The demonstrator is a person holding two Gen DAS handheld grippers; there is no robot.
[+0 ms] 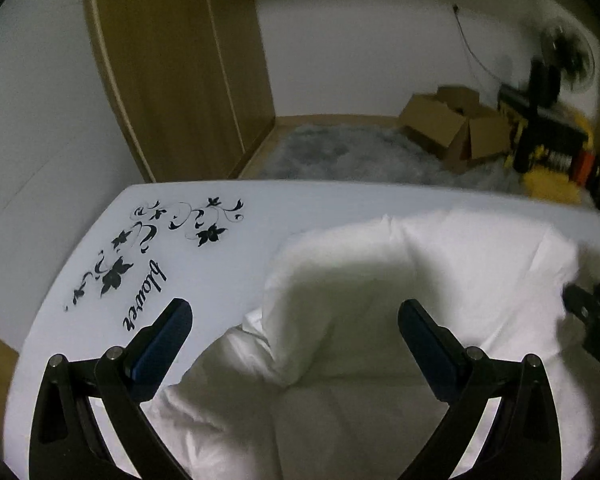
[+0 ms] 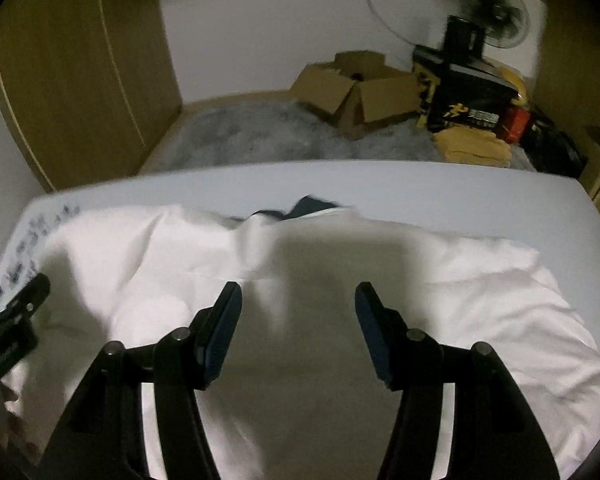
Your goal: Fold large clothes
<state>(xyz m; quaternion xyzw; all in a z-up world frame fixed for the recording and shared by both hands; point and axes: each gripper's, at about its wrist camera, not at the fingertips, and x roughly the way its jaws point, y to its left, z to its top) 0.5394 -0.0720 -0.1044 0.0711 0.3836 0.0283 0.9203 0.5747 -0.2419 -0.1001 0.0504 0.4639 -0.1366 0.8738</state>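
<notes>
Here, a rumpled white garment [image 1: 380,280] lies spread across a white table [image 1: 228,256] printed with black flowers. The left gripper [image 1: 295,322] and right gripper [image 2: 298,302] both hover above the cloth, fingers spread apart, holding nothing. A cardboard box [image 2: 356,92] sits on the floor beyond.

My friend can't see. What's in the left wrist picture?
The open left gripper hovers above a crumpled white garment on a white table printed with black flowers. Behind are a cardboard box and wooden wardrobe.
</notes>
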